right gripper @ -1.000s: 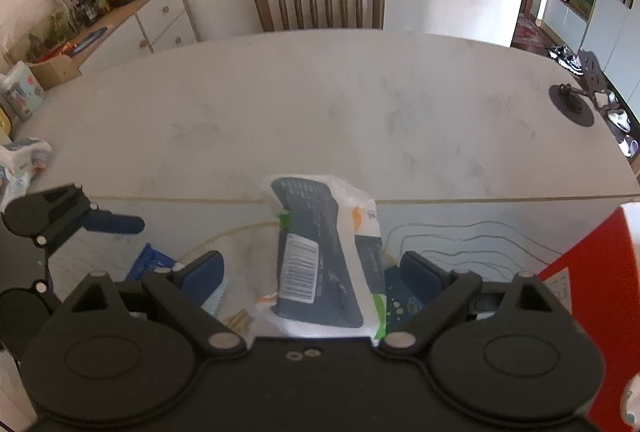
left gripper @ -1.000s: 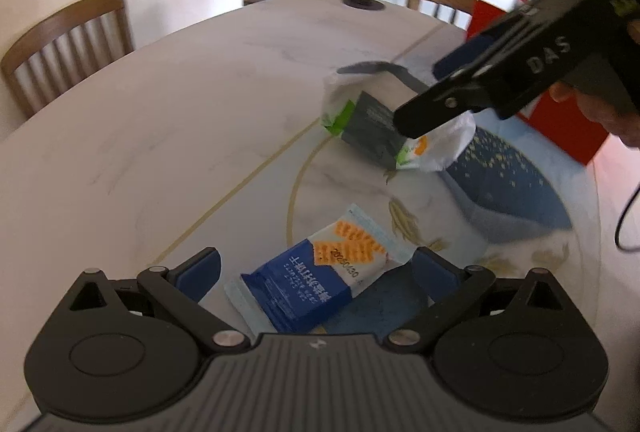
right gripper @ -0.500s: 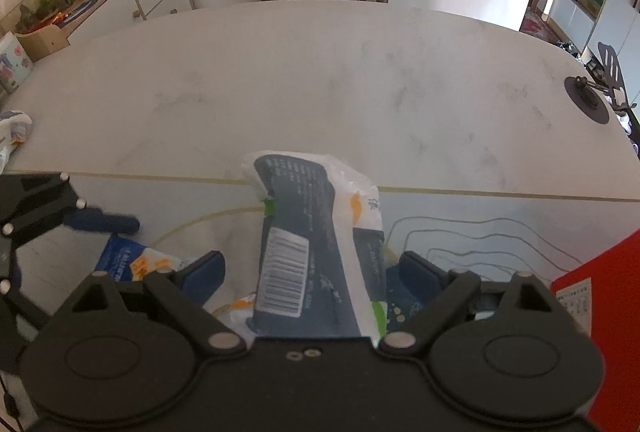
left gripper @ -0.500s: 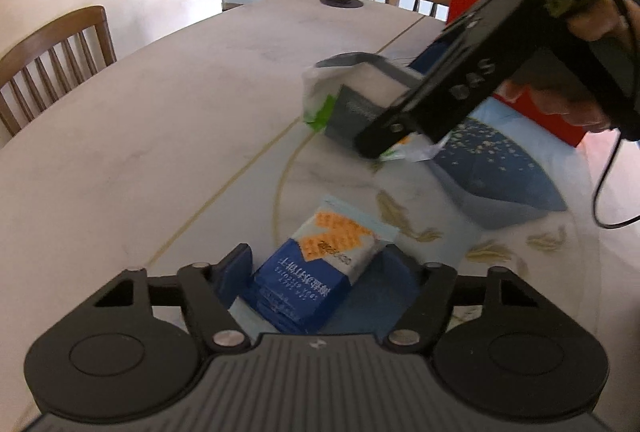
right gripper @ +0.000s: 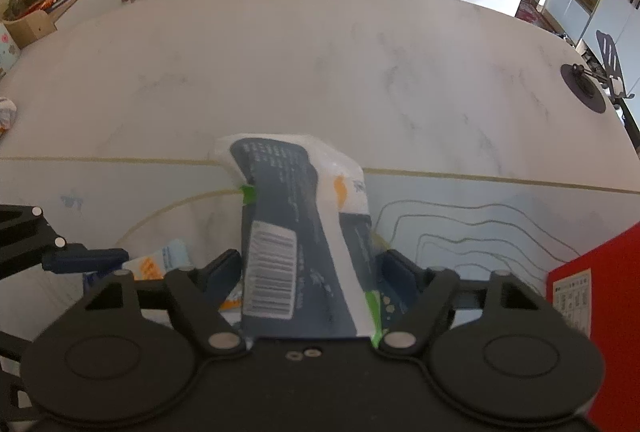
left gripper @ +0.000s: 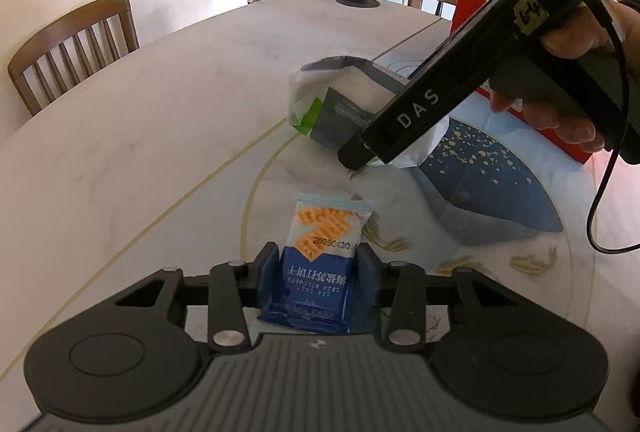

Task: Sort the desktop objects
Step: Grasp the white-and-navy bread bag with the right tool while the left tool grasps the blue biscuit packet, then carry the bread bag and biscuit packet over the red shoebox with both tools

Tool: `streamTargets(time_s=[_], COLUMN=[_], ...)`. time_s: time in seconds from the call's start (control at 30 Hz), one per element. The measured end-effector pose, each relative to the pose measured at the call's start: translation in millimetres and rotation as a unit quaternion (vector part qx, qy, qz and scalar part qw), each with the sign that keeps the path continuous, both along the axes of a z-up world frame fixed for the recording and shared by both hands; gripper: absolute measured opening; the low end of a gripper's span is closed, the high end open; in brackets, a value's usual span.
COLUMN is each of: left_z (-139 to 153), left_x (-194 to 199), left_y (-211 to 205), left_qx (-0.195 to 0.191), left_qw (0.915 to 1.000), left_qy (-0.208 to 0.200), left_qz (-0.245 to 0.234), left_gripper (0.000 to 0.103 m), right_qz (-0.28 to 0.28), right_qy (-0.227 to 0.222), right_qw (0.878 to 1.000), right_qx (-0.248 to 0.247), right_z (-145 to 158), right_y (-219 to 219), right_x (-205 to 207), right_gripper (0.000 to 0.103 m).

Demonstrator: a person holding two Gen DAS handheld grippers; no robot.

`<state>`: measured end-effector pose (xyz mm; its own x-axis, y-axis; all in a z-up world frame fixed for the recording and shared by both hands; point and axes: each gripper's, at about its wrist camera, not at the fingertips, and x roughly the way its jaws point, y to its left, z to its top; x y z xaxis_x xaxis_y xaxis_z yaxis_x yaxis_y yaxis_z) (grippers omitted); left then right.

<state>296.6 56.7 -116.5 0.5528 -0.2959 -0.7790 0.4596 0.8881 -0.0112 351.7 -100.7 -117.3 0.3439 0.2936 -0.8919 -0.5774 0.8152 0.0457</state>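
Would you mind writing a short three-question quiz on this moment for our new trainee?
1. True or false: the left gripper is shut on the blue cracker packet.
2. What does the right gripper grip? A) a red box B) the white and dark tissue pack C) a phone stand
3. Fill in: the red box sits to the ___ in the right wrist view.

Key:
1. True; both pads press the packet's sides.
2. B.
3. Right.
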Motion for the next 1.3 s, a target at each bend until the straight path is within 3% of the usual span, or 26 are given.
streamTargets(time_s=[0.4,0.53,0.8,1.3], left_z=[0.7,1.3,7.4,50.8], left_x=[-1.1,-2.4,-10.5,-56.1], left_y=[-3.0,-2.3,2.4,-0.9], left_qx=[-0.005,-0.008,-0.015,-0.037], left_qw=[0.9997,0.9995,0.9985,0.9960], left_qy=[0.004,0.006,0.011,-0.005], left_qz=[0.023,0.032,0.052,0.081], left_gripper=[0.035,0.035,0.035,0.035], right_qz=[-0.012,-0.017,-0.028,-0.046], right_qy=[-0.004,-0.009,-0.014,-0.003], right_qw=[1.000,1.000,1.000,0.998], right_qx=[-0.016,-0.012,0.003,0.044], right_z=[2.5,7.7,22.0,53.7], right_y=[-6.8,-11.8,-23.9,-53.9], right_x=[-4.3,-6.0,-18.3,-61.0], right_gripper=[0.046,0.042,0.041,0.041])
